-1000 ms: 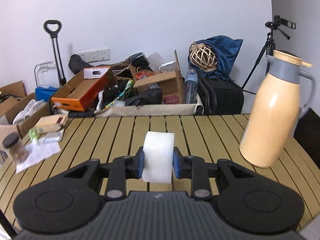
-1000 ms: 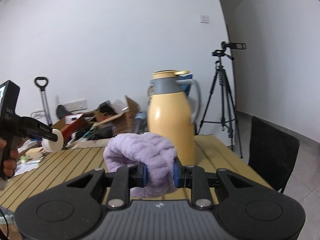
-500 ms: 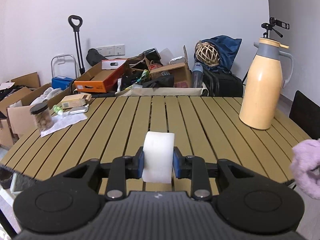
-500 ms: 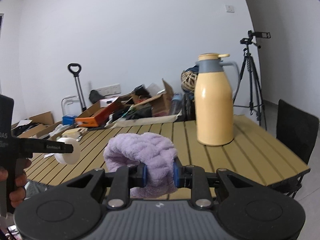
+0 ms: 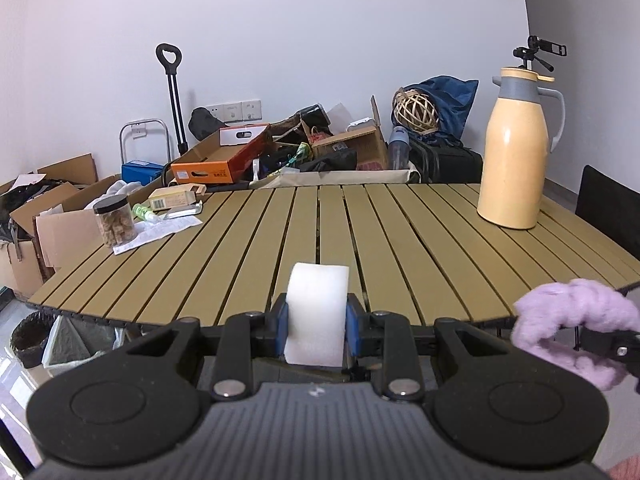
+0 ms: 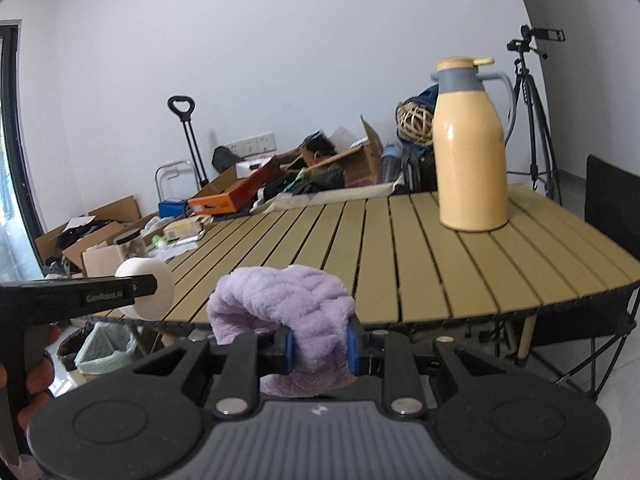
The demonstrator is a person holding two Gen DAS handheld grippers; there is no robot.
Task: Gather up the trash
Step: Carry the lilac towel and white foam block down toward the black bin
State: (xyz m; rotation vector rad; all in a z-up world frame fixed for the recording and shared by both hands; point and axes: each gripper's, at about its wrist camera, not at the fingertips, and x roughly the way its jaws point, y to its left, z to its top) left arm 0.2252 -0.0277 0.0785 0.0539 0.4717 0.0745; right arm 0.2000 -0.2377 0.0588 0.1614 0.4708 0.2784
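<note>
Foam roll [image 5: 316,312] white, smooth; cloth [image 6: 288,312] lilac, fluffy.

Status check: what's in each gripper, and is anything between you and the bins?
Left gripper shut on white foam roll. Right gripper shut on purple fluffy cloth. Both short of the table edge. Lined bins on floor below left, nothing blocking.

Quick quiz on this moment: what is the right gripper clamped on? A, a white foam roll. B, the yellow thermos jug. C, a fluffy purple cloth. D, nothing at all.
C: in the right wrist view the right gripper has its blue pads pressed into the fluffy purple cloth, while the white foam roll sits in the left gripper.
</note>
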